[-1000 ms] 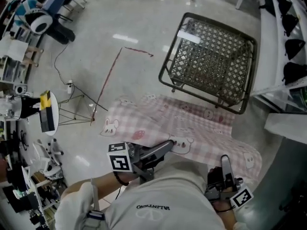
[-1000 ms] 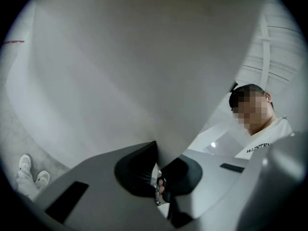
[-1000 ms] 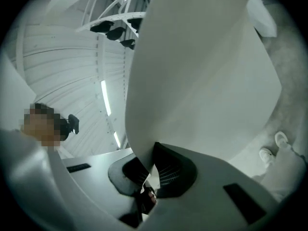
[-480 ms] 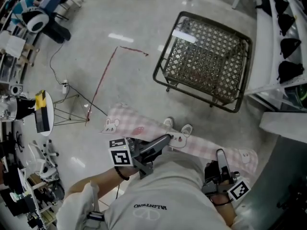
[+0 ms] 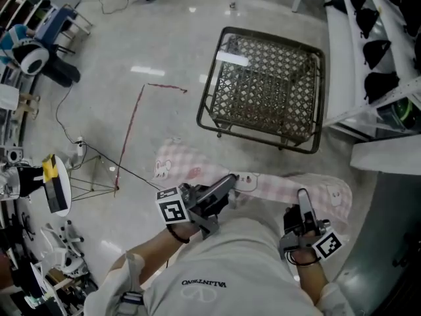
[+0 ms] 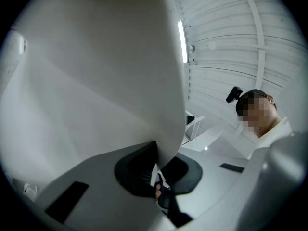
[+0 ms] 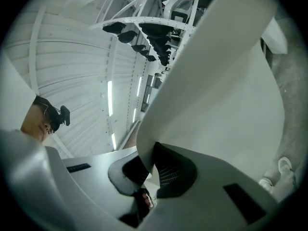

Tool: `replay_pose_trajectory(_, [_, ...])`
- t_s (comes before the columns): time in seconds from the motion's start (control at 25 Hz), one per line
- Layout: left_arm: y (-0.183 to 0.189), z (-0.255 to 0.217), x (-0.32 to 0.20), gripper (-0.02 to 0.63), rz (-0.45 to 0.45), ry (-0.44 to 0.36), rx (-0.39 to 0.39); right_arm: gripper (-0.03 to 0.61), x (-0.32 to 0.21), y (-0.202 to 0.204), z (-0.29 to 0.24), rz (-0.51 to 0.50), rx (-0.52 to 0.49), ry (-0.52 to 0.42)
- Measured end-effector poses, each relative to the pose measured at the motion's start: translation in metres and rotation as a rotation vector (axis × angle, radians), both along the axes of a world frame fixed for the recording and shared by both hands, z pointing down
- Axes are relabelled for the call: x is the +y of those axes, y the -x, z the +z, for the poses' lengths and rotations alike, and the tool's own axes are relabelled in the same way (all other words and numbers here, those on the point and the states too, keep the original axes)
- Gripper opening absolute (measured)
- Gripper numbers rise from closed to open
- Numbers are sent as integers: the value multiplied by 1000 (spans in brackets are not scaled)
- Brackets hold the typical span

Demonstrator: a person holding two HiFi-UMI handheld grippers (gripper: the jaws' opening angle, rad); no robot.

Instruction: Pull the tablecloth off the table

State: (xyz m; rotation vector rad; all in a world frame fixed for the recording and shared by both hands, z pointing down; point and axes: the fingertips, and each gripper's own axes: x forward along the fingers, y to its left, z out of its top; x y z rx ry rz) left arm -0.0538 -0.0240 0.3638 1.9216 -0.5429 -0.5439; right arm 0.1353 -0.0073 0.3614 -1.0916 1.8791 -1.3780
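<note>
**Cloth is off the table; watch the thin pinches and the loose corner**

Your left gripper (image 6: 156, 170) is clamped tight on a fold of the tablecloth (image 6: 96, 81), and your right gripper (image 7: 147, 170) is clamped the same way on another edge. Neither holds anything else. Each pinch has only a thin edge between the pads, so an uneven tug could slip one side free. The cloth hangs in a band between your hands, just off the near edge of the table (image 5: 263, 84), whose mesh top is bare. The loose left corner droops toward the floor near a cable (image 5: 99, 155). I can't tell if it touches. It could snag there, or you could step on it.
</note>
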Motion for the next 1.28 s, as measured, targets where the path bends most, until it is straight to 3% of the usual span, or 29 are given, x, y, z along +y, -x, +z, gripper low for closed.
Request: replay_pose_trajectory(1.28, [1,-20,-22,2,-14,-83,-3,11,-23,5,-7,-13,24,-47])
